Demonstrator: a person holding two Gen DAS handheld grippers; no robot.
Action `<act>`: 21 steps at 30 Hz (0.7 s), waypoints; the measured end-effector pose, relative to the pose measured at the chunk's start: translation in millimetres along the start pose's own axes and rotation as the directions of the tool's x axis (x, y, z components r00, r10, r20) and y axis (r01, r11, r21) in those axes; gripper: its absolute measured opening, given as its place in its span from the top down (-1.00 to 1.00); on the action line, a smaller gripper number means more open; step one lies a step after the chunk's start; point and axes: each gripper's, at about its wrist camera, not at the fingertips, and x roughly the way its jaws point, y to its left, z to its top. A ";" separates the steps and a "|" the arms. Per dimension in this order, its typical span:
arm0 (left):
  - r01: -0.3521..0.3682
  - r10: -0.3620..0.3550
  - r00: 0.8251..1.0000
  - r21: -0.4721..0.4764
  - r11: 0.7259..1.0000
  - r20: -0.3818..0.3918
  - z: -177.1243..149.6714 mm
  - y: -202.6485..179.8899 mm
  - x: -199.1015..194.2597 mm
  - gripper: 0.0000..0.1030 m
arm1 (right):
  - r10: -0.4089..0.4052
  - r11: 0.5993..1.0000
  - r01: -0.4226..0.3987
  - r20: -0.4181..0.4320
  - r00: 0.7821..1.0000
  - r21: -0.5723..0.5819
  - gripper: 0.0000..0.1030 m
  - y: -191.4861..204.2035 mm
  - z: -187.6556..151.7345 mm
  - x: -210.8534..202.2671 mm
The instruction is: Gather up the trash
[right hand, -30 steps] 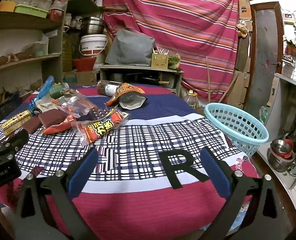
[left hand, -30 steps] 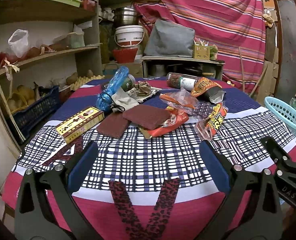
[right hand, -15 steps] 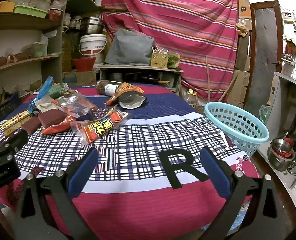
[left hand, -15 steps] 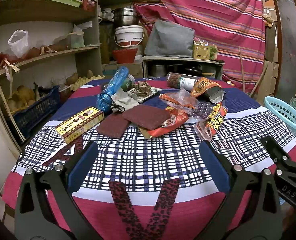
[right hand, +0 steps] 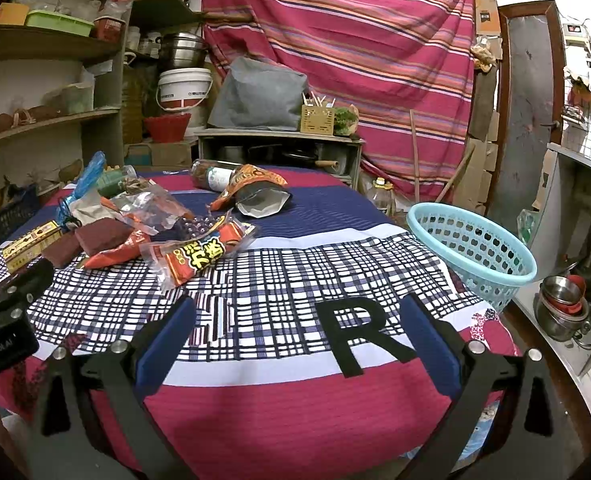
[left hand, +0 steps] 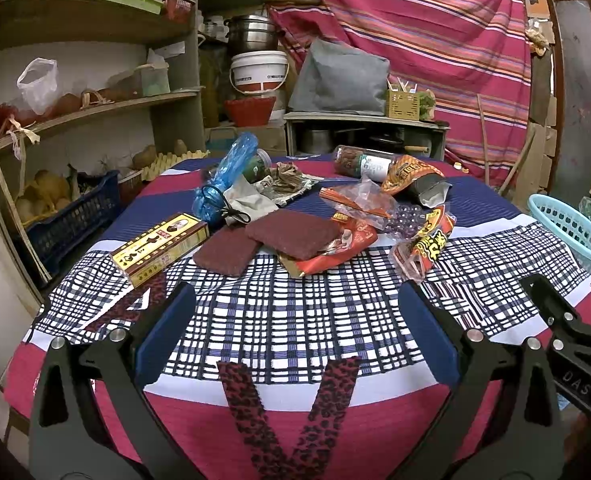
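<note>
Trash lies in a heap on the far half of the cloth-covered table (left hand: pixel 295 320): a yellow box (left hand: pixel 159 248), two dark red pads (left hand: pixel 291 234), red snack wrappers (left hand: pixel 423 248) (right hand: pixel 199 256), a blue plastic bag (left hand: pixel 227 178), a bottle on its side (left hand: pixel 363 162) and an orange pouch (right hand: pixel 251 188). A light blue basket (right hand: pixel 471 244) stands at the table's right edge. My left gripper (left hand: pixel 295 332) hovers open over the near cloth, short of the heap. My right gripper (right hand: pixel 295 336) is open too, above the black letter R, left of the basket.
Wooden shelves (left hand: pixel 95 104) with bags, boxes and a blue crate (left hand: pixel 67 220) run along the left. A low cabinet (right hand: pixel 279 148) with pots and a white bucket (left hand: pixel 259 72) stands behind the table. Steel bowls (right hand: pixel 563 304) sit low at the right, by a door.
</note>
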 end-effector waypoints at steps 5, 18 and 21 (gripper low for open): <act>0.001 -0.001 1.000 0.000 1.000 -0.001 0.6 -0.2 -0.5 -0.90 | 0.000 1.000 0.000 0.000 1.000 -0.001 -0.93 -0.2 -0.2 0.2; 0.000 0.000 1.000 0.001 1.000 0.004 0.1 1.7 0.5 -0.90 | 0.000 1.000 0.000 -0.002 1.000 0.003 -0.93 -0.2 0.0 1.2; -0.003 0.003 1.000 0.009 1.000 0.010 2.1 0.8 -3.3 -0.90 | 0.002 1.000 -0.002 -0.005 1.000 0.008 -0.93 -1.1 -0.4 1.5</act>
